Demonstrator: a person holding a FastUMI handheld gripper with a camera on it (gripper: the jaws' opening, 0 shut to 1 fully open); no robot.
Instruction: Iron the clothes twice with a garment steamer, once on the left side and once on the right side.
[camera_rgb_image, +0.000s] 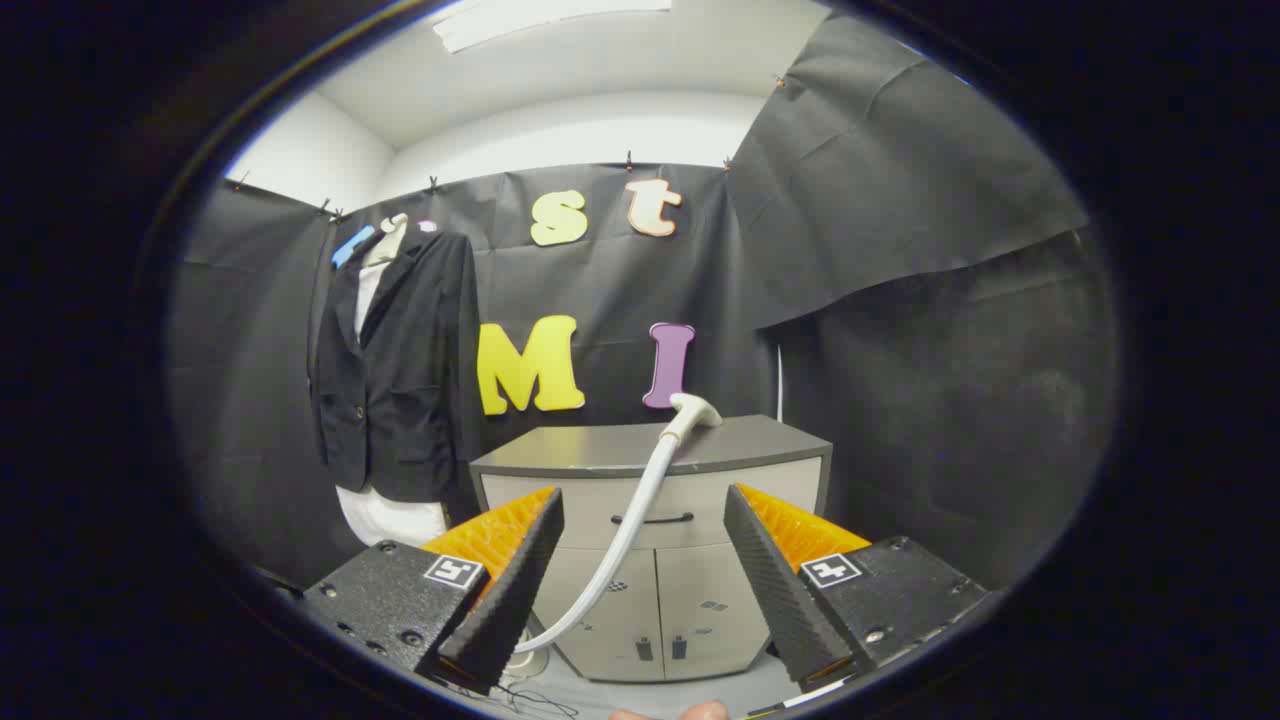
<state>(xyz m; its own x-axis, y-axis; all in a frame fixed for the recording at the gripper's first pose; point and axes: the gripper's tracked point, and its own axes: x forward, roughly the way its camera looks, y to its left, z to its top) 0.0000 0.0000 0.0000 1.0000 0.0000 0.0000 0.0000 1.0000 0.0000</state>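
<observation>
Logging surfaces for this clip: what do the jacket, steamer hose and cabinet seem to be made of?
Jacket: dark woven suit cloth, matte. Steamer hose: pale, smooth, probably flexible plastic or rubber, since it curves. Cabinet: likely laminated board, flat grey satin panels. Gripper open, holding nothing.

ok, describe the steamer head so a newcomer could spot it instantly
Start at the grey cabinet against the black wall, right of the dark jacket on its mannequin. On the cabinet's top, near the back, rests the steamer head, well beyond the open gripper. It is the only pale, flared nozzle there, with a light hose curving down the cabinet front.
</observation>
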